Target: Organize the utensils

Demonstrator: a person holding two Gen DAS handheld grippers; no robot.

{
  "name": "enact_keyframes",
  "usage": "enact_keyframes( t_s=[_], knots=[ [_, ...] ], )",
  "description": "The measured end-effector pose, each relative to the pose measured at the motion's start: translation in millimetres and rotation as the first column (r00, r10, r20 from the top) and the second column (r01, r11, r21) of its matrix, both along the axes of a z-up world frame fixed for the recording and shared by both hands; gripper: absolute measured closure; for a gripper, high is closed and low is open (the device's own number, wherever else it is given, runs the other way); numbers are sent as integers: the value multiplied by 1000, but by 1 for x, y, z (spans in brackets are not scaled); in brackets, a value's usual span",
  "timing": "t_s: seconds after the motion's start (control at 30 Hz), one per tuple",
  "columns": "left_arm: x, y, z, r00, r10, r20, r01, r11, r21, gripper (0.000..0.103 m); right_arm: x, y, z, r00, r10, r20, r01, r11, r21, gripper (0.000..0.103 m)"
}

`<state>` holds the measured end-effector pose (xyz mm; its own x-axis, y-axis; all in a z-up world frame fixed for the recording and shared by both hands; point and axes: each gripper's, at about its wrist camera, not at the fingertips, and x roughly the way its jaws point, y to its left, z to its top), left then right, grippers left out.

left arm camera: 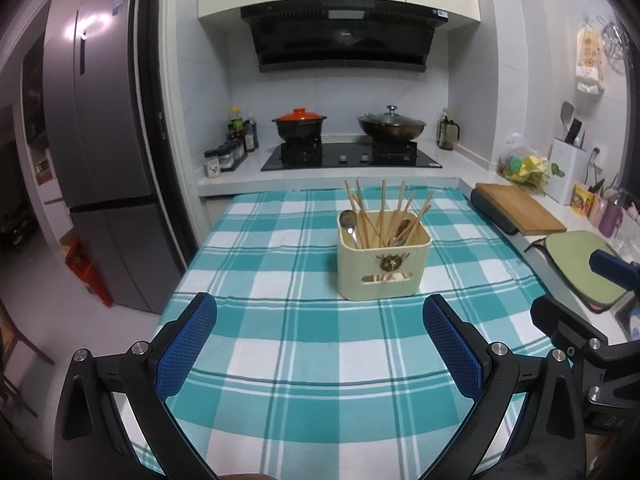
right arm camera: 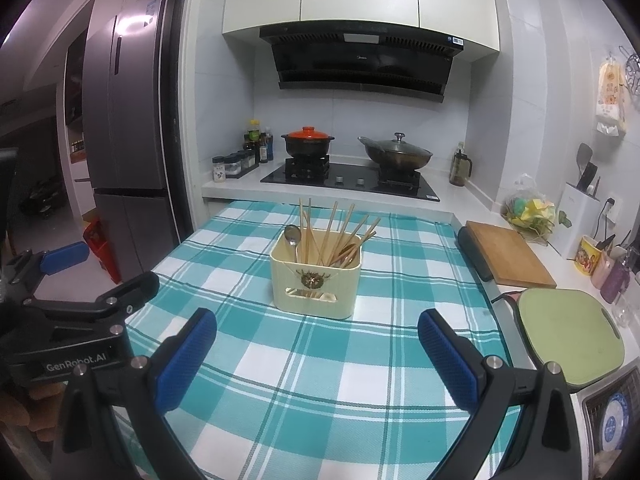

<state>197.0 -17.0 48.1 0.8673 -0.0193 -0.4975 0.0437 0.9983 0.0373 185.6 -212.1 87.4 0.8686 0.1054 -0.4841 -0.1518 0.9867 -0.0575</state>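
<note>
At the far left stands the grey refrigerator, beyond the edge of the tabletop with its teal and white checked cloth. My left tool hovers low over the near part of that cloth, its blue pads spread wide with nothing between them. My right tool hangs just to its right at about the same height, likewise spread wide and holding nothing; each tool shows at the edge of the other's view. Ahead of both, near the middle of the cloth, sits the cream utensil holder, upright, well clear of the fingertips. From my left tool it lies ahead and a little to the right; from my right tool, ahead and nearly centred. Inside it a bundle of wooden chopsticks fans upward, and a metal spoon leans in its left corner, bowl up. Behind, on the stove, are a black pot with an orange lid and a lidded wok. To the right lie a wooden cutting board and a green cutting board.
</note>
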Motion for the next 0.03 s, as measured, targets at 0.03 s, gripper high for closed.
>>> enact_keyframes(
  t_s=[0.03],
  knots=[
    [0,0,0,1000,-5,3,5,1000,7,0,0,-1,0,1000,-2,-1,2,1000,1,1]
  ],
)
